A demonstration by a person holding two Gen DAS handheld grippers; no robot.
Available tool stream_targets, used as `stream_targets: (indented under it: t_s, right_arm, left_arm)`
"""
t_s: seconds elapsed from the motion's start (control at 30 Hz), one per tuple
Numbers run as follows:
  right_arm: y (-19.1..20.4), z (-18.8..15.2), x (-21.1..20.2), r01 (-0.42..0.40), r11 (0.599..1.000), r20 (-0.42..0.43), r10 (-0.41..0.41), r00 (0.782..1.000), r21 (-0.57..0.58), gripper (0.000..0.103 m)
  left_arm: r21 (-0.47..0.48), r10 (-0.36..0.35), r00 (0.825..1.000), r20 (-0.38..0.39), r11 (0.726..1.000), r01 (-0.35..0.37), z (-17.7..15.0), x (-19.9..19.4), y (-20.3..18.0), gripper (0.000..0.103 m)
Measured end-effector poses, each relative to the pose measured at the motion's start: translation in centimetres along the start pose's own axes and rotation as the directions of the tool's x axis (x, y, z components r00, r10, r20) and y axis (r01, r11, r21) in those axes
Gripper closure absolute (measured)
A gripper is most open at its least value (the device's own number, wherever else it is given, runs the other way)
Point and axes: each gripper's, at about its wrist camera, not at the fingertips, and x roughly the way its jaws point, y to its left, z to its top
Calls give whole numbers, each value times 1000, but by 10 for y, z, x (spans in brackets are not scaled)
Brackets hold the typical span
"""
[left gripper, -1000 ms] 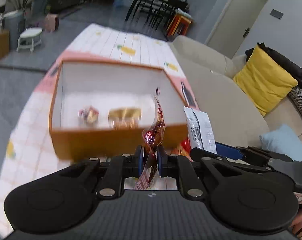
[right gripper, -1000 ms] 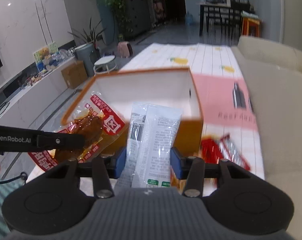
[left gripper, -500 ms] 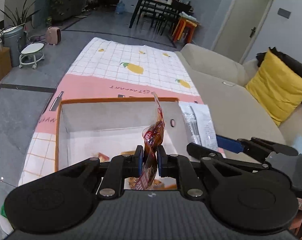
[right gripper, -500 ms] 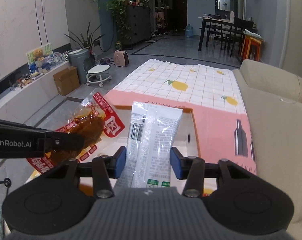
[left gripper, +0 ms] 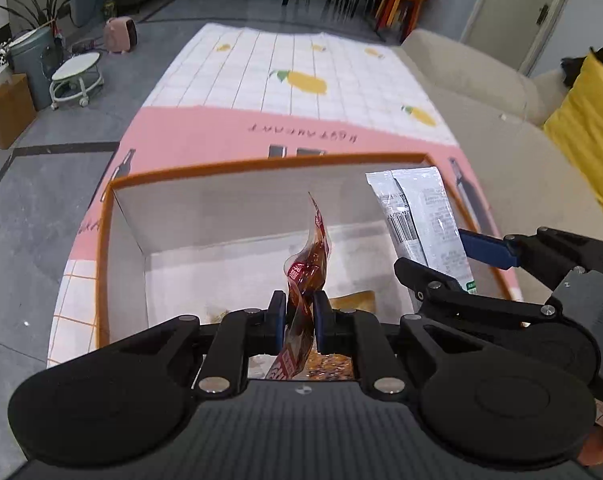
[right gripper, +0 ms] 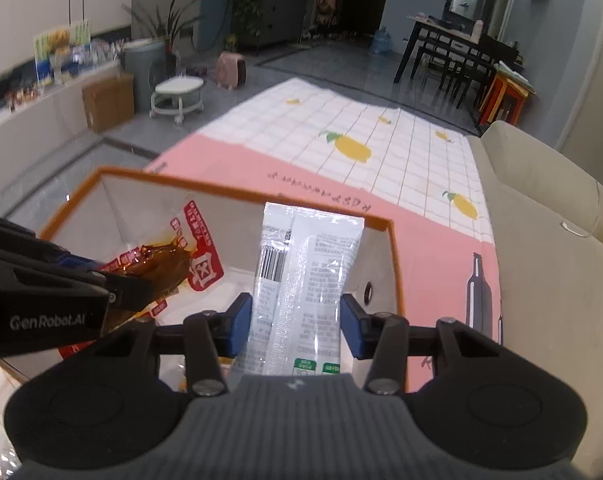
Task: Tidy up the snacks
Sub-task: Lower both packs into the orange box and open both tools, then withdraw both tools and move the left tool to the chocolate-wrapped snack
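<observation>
Orange-rimmed cardboard box with white inner walls (left gripper: 127, 240) sat on a pink and white checked cloth with lemon prints (left gripper: 301, 68), and both grippers hung over its open top. Left gripper (left gripper: 299, 316) had its blue pads clamped tight on a clear red-printed pouch of brown sauced snack (left gripper: 307, 264), the pouch standing edge-up above the box floor. Right gripper (right gripper: 295, 320) held a white and silver printed snack packet (right gripper: 301, 268) between its blue pads, jaws about half apart and pressing the packet's sides, top end pointing at the far box wall. A few small snacks already lay on the box floor (left gripper: 353, 300), partly hidden behind the left fingers. Both packets looked ready for release into the box. Risks as judged: the two grippers were close together, so a sideways drift could knock one packet against the other tool; the white packet sat near the right box wall (right gripper: 395, 264) and might catch the rim or tip outside; the floppy pouch could cling to a pad and drop late.
</observation>
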Motion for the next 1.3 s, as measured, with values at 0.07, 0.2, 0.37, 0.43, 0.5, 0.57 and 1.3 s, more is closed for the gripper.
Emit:
stream_targets:
  t_s: [0.07,0.2,0.37,0.43,0.5,0.57,1.3]
  right_arm:
    - [3,0,11,3,1000,-27,-4,1000,-19,58]
    - [8,-1,29,9,998,-77,-14,997,-58,58]
    - [9,-2,48,13,997,-151,-24,988,-73,57]
    - [12,-5,52,14,997,-174,-27,984,-73,57]
    - [13,-7,56,11,997,-194,-25,981,-76,57]
    - [14,-8,57,7,997,-213,-23,977,-74,57]
    - [7,-9,12,42,999,-135,-41,990,5,42]
  left_arm:
    - [-2,3,1000,-24,1000,-3,1,10,1,88]
    - [-11,0,997,-77,1000,-1,1,25,4,88]
    - [-34,-7,993,-119,999,3,-2,38,9,88]
    - [-41,-3,991,-132,999,-2,-3,41,11,88]
    - [-43,2,990,-139,999,-8,-3,44,12,88]
    - [-47,10,989,-147,999,-17,-5,46,14,88]
    - [-13,100,995,6,995,-99,-14,-9,3,60]
